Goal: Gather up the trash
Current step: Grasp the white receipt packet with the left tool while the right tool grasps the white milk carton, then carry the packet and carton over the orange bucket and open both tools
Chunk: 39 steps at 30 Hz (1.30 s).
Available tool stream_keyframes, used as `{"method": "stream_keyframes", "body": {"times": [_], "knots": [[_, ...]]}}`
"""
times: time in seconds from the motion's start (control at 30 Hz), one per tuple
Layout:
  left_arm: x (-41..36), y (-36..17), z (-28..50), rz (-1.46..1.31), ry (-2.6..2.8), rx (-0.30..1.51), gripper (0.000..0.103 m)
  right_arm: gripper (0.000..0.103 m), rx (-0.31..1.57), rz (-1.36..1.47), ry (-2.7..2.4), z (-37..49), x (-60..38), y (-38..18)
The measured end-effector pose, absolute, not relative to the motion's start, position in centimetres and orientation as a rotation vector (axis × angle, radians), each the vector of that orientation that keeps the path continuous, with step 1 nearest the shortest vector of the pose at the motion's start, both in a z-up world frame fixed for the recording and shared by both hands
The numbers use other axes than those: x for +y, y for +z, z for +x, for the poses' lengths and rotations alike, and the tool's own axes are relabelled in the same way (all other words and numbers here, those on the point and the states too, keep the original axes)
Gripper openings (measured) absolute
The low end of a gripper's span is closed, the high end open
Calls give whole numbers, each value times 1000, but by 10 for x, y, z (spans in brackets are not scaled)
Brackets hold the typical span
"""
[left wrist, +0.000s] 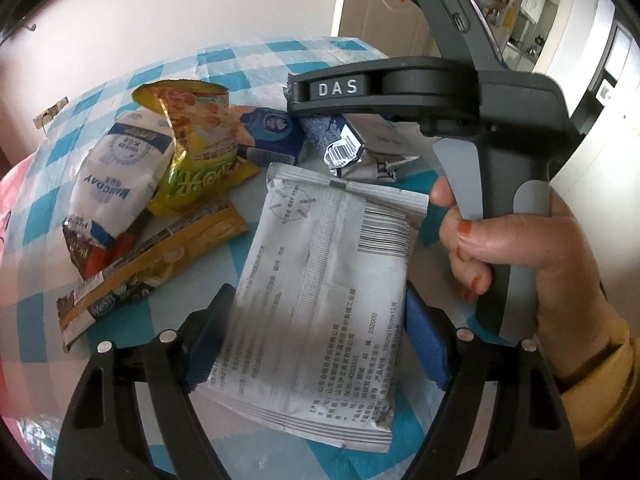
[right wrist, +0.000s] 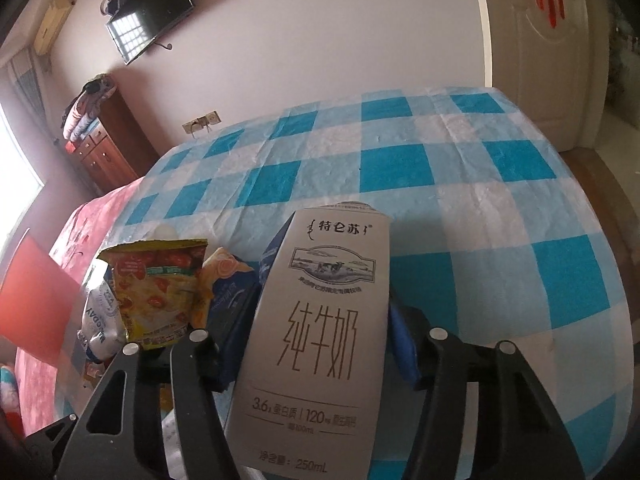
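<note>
My left gripper (left wrist: 316, 340) is shut on a grey-white printed packet (left wrist: 324, 292), held between its blue pads above the table. My right gripper (right wrist: 316, 344) is shut on a white milk carton (right wrist: 320, 320), held upright. In the left wrist view the right gripper's body (left wrist: 460, 100) reaches over the trash pile, and the carton (left wrist: 380, 148) shows under its tip. The pile holds a yellow snack bag (left wrist: 192, 148), a white and blue Magicday pouch (left wrist: 116, 172), a gold wrapper (left wrist: 152, 264) and a blue pack (left wrist: 272, 132).
The table wears a blue and white checked cloth (right wrist: 400, 168). The pile also shows at the left in the right wrist view, with the yellow bag (right wrist: 156, 288). A red sheet (right wrist: 32, 296) lies at the far left. A wooden cabinet (right wrist: 108, 140) and a door (right wrist: 540, 40) stand behind.
</note>
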<state>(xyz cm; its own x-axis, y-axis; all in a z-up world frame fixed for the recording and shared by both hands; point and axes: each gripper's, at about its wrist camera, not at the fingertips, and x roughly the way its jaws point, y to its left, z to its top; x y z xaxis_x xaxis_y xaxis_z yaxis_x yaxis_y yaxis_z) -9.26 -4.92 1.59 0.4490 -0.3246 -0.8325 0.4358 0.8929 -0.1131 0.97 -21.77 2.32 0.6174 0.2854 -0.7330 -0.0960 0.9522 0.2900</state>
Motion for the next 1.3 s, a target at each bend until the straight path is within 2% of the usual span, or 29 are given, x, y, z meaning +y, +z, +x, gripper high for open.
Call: {"method": "stream_keyframes", "body": {"times": [0.47,0.97,1.3], "knots": [[-11,25,-103,18,-514,933,80,60,756,307,263,-7,-230,36],[40,66,-115,-58,-498,771,80,60,710,515,270,-20,-255,41],[82,91,-122,-97,-423,675,80,60,690,516,320,-34,-226,81]]}}
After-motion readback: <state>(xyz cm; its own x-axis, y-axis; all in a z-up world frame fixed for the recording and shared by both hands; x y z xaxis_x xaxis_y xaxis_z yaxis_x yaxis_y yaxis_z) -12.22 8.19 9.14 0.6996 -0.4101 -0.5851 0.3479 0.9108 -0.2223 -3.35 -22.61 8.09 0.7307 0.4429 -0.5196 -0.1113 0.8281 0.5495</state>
